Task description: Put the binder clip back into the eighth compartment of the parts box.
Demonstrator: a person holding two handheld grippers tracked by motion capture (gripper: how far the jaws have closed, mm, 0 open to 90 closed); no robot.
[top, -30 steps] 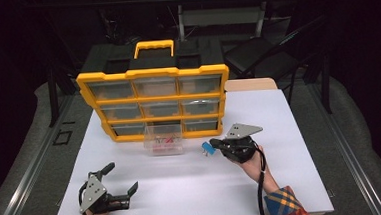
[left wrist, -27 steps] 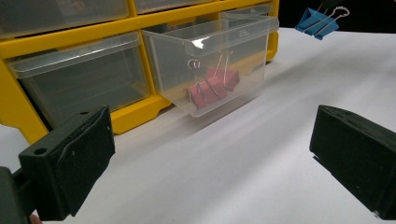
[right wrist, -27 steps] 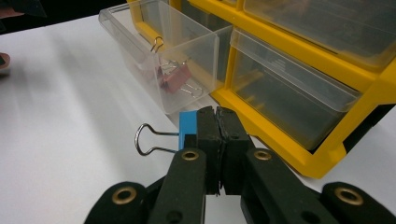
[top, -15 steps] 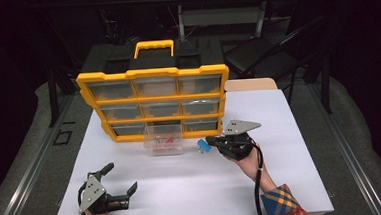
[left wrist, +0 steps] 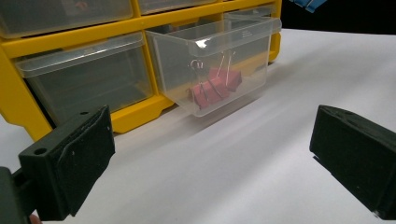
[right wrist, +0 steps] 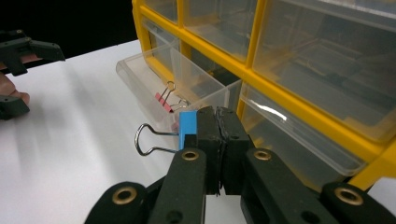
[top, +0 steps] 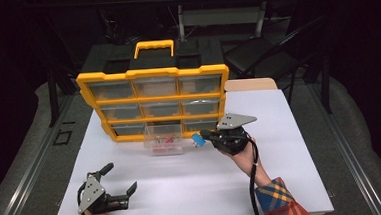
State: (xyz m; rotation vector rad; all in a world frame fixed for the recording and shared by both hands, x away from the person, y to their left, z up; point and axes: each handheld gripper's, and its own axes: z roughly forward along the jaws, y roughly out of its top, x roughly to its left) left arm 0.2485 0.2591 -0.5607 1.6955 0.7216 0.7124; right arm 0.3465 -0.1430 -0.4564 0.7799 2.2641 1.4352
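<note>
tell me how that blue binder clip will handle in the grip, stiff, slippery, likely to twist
The blue binder clip looks small and probably light. The right hand-held gripper pinches its body at one edge, so it may pivot if bumped. Its wire handles stick out free and could swing or catch on the clear drawer.

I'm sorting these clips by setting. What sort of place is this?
Likely a recording studio or lab, not a home: a white table under dark surroundings, a yellow parts organizer staged on it, and folding chairs behind.
</note>
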